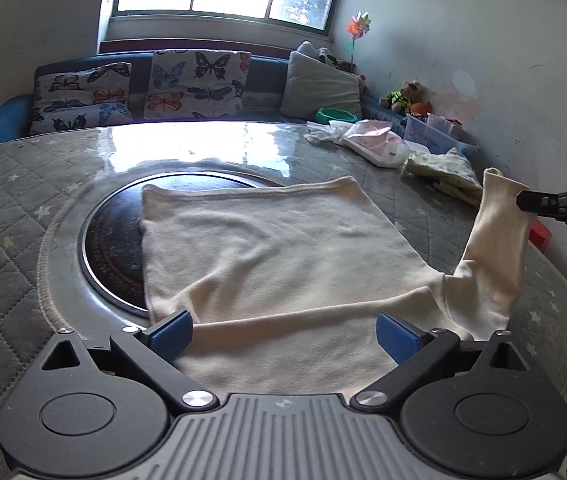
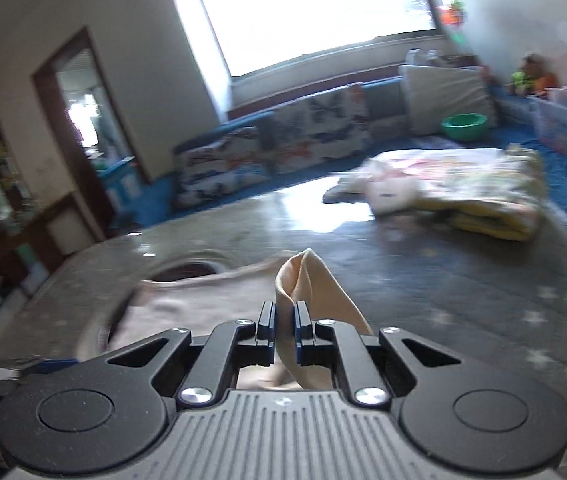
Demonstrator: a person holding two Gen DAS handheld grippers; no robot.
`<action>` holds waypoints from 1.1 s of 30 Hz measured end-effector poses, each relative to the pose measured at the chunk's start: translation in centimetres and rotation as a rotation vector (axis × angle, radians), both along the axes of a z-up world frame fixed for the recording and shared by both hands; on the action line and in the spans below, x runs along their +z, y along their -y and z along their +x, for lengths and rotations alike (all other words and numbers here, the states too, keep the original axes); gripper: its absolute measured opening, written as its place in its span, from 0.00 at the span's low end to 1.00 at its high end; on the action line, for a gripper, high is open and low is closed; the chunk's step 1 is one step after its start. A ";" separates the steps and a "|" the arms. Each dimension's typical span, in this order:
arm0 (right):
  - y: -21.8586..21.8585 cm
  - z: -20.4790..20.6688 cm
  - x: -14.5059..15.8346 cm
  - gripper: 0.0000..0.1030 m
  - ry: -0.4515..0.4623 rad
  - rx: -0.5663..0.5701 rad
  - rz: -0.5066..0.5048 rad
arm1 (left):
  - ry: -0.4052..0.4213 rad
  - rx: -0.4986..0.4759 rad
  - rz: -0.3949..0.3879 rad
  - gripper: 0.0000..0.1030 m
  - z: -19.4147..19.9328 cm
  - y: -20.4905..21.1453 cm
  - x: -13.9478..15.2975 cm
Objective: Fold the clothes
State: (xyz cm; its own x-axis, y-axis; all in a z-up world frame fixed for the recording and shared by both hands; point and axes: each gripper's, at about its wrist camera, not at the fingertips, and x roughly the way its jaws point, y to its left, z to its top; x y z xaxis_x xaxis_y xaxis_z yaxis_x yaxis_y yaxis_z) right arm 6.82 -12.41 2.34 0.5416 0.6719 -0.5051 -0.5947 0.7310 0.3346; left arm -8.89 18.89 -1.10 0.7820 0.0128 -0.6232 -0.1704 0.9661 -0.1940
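Observation:
A cream long-sleeved garment (image 1: 275,248) lies flat on the glass-covered table, partly over a dark round inset (image 1: 111,232). My left gripper (image 1: 283,334) is open, its blue pads wide apart over the garment's near edge. My right gripper (image 2: 283,320) is shut on the cream sleeve (image 2: 307,280) and holds it raised above the table. In the left wrist view the right gripper (image 1: 523,202) shows at the right edge, with the lifted sleeve (image 1: 495,248) hanging from it.
Folded patterned clothes (image 1: 447,172) (image 2: 479,196) and a pink-white package (image 1: 379,144) lie at the table's far right. A green bowl (image 1: 333,115), clear storage boxes (image 1: 435,132) and a sofa with butterfly cushions (image 1: 195,84) stand behind. A red block (image 1: 539,236) sits at the right edge.

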 end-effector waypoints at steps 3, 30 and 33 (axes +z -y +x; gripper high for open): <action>-2.5 -0.9 0.9 0.07 -0.015 0.079 0.037 | 0.012 0.025 -0.014 0.97 -0.7 -1.1 0.0; -10.2 -6.3 -1.7 0.13 -0.097 0.365 -0.097 | 0.054 0.051 -0.065 0.97 -2.8 -3.3 0.1; -7.8 -5.8 -2.2 0.13 -0.071 0.302 -0.176 | 0.054 0.003 -0.067 0.92 -2.3 -2.3 0.0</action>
State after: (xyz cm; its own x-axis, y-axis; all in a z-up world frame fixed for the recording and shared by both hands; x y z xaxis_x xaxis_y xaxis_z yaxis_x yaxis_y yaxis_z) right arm 1.05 -4.64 0.13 0.2914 0.6959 -0.6564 -0.7724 0.5760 0.2678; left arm -11.16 21.21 -1.05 0.8143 -0.0251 -0.5800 -0.1609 0.9502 -0.2669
